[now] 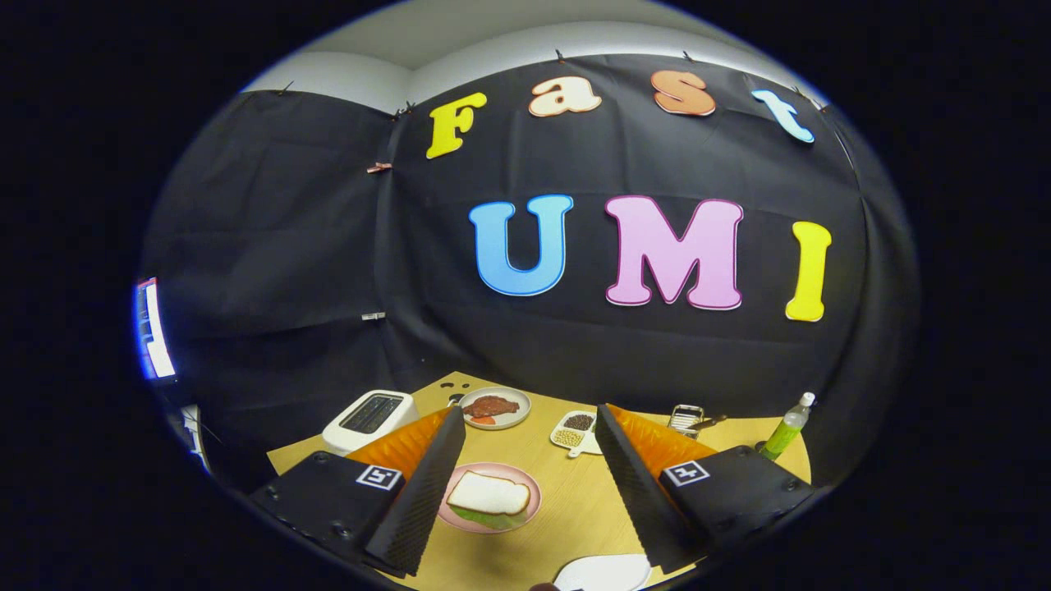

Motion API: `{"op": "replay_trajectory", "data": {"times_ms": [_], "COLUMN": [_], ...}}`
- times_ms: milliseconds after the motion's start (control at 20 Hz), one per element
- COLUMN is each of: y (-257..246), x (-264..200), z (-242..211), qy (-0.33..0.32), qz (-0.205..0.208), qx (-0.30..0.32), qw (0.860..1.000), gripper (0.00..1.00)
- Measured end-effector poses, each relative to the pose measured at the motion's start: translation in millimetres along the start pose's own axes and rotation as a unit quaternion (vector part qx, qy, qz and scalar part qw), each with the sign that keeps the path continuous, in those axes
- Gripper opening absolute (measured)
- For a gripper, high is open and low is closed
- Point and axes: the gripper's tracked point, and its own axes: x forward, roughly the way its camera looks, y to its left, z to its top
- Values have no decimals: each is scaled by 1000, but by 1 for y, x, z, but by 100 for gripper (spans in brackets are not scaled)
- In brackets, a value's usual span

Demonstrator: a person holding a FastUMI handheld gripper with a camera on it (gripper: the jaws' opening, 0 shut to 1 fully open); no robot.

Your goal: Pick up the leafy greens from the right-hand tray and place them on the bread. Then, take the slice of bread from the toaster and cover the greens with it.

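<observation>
The wooden worktop (566,509) carries a white toaster (369,420), a plate of meat (494,407), a small dish of beans (576,431) and a green bottle (787,428). A pink plate (525,509) with bread (488,494) over greens (484,518) lies between the open gripper (530,427) fingers.

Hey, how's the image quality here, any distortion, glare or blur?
Gripper view: strong fisheye bending of the table edge and cloth wall; even lighting, soft shadows; bread slice on the pink plate sharp; open gripper fingers large and close.
</observation>
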Motion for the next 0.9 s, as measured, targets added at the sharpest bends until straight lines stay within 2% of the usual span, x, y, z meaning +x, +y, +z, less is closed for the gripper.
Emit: {"op": "replay_trajectory", "data": {"times_ms": [400,900], "y": [-12,-31], "x": [-42,-43], "z": [3,7], "qy": [-4,-6], "qz": [2,-9], "qx": [-8,6], "qw": [1000,1000], "gripper": [98,99]}}
